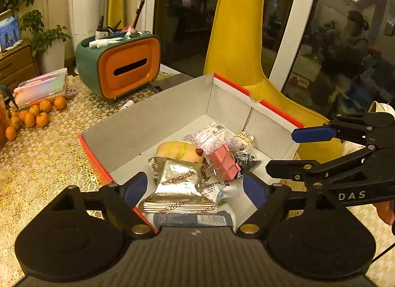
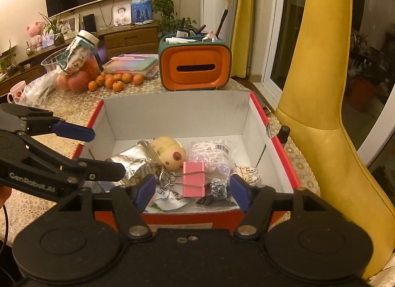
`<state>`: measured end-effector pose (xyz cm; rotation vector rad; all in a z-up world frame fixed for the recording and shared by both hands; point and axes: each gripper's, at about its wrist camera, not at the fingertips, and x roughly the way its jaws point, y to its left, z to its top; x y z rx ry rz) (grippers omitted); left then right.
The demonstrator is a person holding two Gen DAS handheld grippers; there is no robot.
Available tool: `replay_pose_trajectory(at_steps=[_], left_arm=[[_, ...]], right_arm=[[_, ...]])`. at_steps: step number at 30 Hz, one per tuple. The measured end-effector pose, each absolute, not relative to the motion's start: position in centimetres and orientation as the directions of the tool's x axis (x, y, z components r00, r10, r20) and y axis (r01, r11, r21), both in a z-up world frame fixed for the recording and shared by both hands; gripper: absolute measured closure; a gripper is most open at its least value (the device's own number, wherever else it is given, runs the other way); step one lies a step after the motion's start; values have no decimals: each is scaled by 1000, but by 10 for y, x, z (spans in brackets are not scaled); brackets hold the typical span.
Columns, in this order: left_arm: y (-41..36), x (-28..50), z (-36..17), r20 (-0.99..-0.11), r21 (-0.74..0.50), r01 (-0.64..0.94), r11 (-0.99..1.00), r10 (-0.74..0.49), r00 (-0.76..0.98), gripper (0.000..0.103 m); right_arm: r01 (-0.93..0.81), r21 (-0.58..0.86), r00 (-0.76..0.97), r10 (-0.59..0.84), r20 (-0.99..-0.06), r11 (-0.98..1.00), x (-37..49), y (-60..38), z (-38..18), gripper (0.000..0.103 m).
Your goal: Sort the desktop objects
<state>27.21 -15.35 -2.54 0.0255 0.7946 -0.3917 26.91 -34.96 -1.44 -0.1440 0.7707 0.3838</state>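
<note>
A red-rimmed cardboard box (image 1: 172, 104) (image 2: 276, 136) stands on the table and holds small items. A silver foil packet (image 1: 179, 184) (image 2: 134, 162), a tan plush toy (image 1: 179, 151) (image 2: 170, 152), a pink binder clip (image 1: 224, 166) (image 2: 193, 178), a clear snack bag (image 1: 209, 136) (image 2: 212, 155) and a black clip bundle (image 2: 217, 192) lie in it. My left gripper (image 1: 196, 188) is open and empty above the foil packet; it also shows in the right wrist view (image 2: 103, 151). My right gripper (image 2: 192, 192) is open and empty over the pink clip; it also shows in the left wrist view (image 1: 281, 152).
A green and orange organiser (image 1: 121, 67) (image 2: 195, 65) stands behind the box. Several oranges (image 1: 32, 114) (image 2: 116, 81), a pastel case (image 1: 42, 87) and apples (image 2: 74, 81) lie at the left. A yellow chair (image 2: 328, 124) is at the right.
</note>
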Motion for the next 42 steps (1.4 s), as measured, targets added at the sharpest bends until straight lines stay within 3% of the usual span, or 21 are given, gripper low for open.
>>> replay_pose_trajectory(at_steps=[2,5,24,42], left_arm=[[-149,267,-24,-694,-129,342,931,-331,640,15],[-143,259,-21,-687,-139,334,932,-334,646,1],[-117,195,-11,-636,-172,302,938,-340,693,0],[-109,144,-2,-614,-119,218,969,-244,750,1]], right_arm=[[-389,15,656,289,-697,921,265,-349,-12,33],[-392,21,664,300,-685,920,257,-349,-9,26],[-400,63,731,360,-580,914,200,-340,13,9],[-354,70,766,332,-551,933,161,-338,8,8]])
